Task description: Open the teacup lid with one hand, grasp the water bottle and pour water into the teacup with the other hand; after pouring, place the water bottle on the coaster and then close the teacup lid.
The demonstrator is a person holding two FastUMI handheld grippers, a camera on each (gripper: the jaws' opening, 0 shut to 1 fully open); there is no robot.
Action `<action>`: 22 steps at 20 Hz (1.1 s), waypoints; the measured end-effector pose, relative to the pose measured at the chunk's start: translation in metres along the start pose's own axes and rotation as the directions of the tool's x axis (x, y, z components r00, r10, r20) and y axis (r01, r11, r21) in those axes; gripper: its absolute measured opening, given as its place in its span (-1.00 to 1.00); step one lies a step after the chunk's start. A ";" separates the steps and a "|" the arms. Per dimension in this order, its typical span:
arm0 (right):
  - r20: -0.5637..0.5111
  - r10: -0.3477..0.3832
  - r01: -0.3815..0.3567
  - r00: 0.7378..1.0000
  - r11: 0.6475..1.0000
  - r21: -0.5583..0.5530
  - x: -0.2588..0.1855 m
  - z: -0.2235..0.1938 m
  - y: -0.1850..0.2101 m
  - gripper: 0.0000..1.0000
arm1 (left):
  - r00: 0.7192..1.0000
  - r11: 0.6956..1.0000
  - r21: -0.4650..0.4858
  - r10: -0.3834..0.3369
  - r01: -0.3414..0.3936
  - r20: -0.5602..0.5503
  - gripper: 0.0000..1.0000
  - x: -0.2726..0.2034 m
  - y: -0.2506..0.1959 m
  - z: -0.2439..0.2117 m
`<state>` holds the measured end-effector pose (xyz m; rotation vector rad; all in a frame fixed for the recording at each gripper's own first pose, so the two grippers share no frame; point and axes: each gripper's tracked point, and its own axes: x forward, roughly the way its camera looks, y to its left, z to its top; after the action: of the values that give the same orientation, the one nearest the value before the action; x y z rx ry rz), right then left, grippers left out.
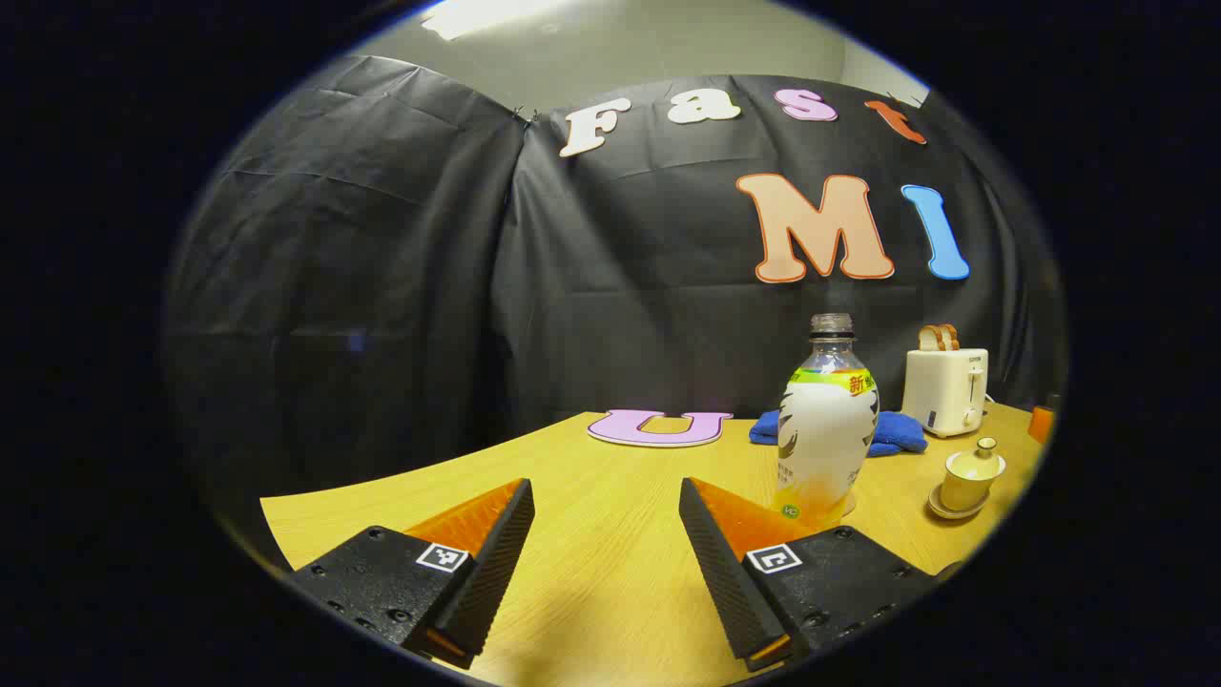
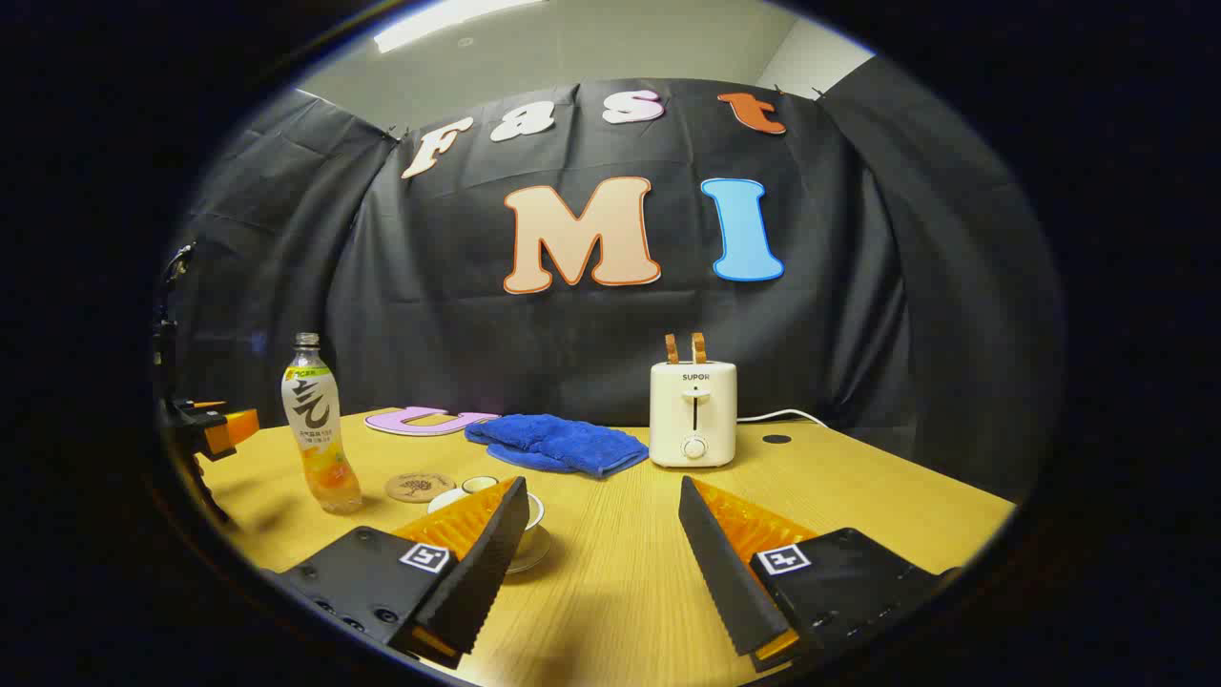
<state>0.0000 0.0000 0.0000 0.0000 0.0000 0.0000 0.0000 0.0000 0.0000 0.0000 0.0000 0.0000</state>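
The water bottle (image 1: pixel 826 429) stands upright on the table, just beyond my left gripper's right finger; it has a white label and orange drink at the bottom. My left gripper (image 1: pixel 605 491) is open and holds nothing. The cream teacup (image 1: pixel 971 474) sits on its saucer farther right with its lid on. In the right gripper view, my right gripper (image 2: pixel 603 487) is open, and the teacup (image 2: pixel 534 512) is partly hidden behind its left finger. A round cork coaster (image 2: pixel 420 487) lies between the teacup and the bottle (image 2: pixel 320 429). The left gripper (image 2: pixel 215 425) shows at the far left.
A white toaster (image 2: pixel 693 412) with two slices of bread stands at the back of the wooden table (image 2: pixel 620 572). A folded blue cloth (image 2: pixel 558 444) lies to its left. A white cable (image 2: pixel 782 415) runs from the toaster. Black cloth walls close the booth.
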 end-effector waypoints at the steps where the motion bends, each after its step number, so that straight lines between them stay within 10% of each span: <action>1: 0.001 -0.002 0.002 1.000 1.000 -0.001 0.000 0.000 0.000 0.90 | 1.000 1.000 -0.001 0.000 0.000 0.001 0.79 0.001 0.000 0.000; 22: 0.001 -0.007 0.007 1.000 1.000 -0.002 -0.001 0.002 -0.002 0.99 | 1.000 1.000 0.000 -0.012 0.012 0.000 0.80 0.001 -0.003 0.001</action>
<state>-0.0005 -0.0024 0.0016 -0.0017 -0.0013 -0.0071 0.0007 -0.0026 0.0007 -0.0004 -0.0003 -0.0121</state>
